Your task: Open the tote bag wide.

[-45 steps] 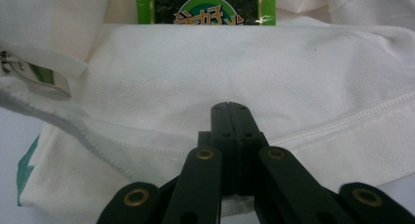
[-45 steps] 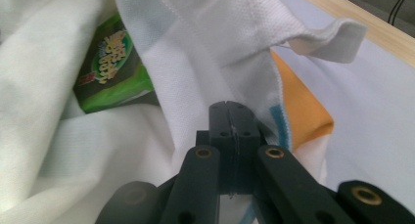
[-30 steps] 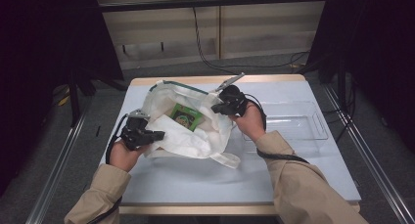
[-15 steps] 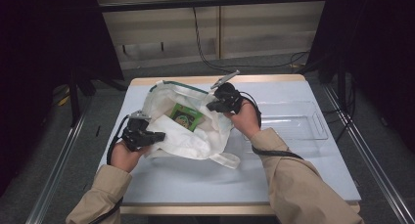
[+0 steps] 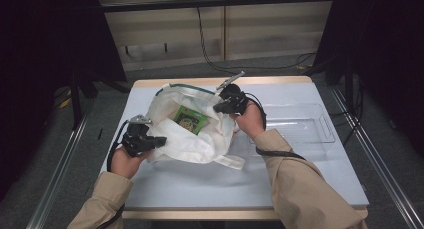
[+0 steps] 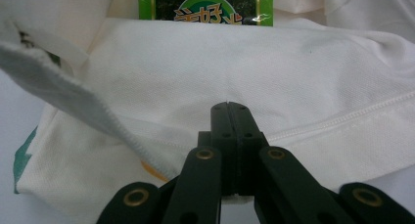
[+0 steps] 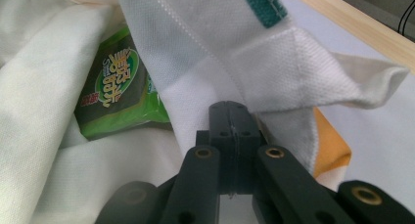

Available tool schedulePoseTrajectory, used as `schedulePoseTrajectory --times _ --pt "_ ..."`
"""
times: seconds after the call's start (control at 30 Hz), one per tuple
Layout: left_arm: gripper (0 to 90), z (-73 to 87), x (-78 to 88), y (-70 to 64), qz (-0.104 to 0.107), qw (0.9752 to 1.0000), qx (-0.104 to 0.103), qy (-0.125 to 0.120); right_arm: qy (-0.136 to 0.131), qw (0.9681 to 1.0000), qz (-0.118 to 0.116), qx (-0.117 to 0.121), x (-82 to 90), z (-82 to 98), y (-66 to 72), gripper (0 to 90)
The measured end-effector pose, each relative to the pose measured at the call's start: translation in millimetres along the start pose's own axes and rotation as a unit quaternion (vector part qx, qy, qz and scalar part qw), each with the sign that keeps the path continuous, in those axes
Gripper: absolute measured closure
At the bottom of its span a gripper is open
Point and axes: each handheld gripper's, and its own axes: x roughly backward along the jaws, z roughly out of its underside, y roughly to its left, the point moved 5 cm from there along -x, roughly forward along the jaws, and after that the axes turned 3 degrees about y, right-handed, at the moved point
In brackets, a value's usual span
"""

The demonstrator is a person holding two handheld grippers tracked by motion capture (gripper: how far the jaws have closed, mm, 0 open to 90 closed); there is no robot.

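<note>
Item 1, left tongs (image 5: 159, 141): we record them clenched on the near-left rim of the cream-white woven cloth bag with green trim (image 5: 192, 144); in the left gripper view the black jaws meet on a fold of that cloth (image 6: 230, 109)

Item 2, right tongs (image 5: 218, 108): likewise clenched, pinching the far-right rim of the same bag beside its strap, as the right gripper view shows (image 7: 230, 109). Between the two grips the mouth of the bag is held spread

Item 3, flat green plastic packet with a round printed label (image 5: 190, 120): it lies inside the open bag, between the two tongs, nearer the right pair. From the left tongs it sits straight ahead past the held rim (image 6: 205, 6); from the right tongs it lies ahead and to the left (image 7: 120, 87). Its long axis runs slantwise from near-right to far-left across the bag. We judge that any reach for it falls more naturally to the right hand, which would first have to let go of the rim

Item 4, pale grey-blue worktop with a wooden edge (image 5: 310, 174): it carries the bag, and to the right a clear plastic tray (image 5: 300, 124), apart from the bag

Not legible: the lower part of the packet, covered by cloth; the print on the label; whatever else the bag may hold beneath its folds
</note>
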Motion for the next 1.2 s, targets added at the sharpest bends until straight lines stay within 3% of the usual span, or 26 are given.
schedulePoseTrajectory --times 0.27,0.57,1.0,1.2 --pt "90.0 0.0 2.4 -2.0 -0.006 1.0000 -0.003 0.000 0.011 0.9999 0.010 -0.006 -2.5 2.2 -3.9 90.0" --pt "90.0 -0.4 1.1 -4.6 -0.010 0.9996 -0.016 0.020 0.017 0.9997 0.014 -0.014 -3.4 4.7 -7.8 90.0" --pt "90.0 3.6 0.0 -4.8 -0.010 0.9996 -0.016 0.022 0.024 0.9992 0.025 -0.021 -6.3 10.2 -12.7 90.0" --pt "90.0 3.7 0.6 -3.9 -0.011 0.9998 -0.012 0.012 0.030 0.9988 0.027 -0.029 -8.2 12.6 -15.2 90.0"
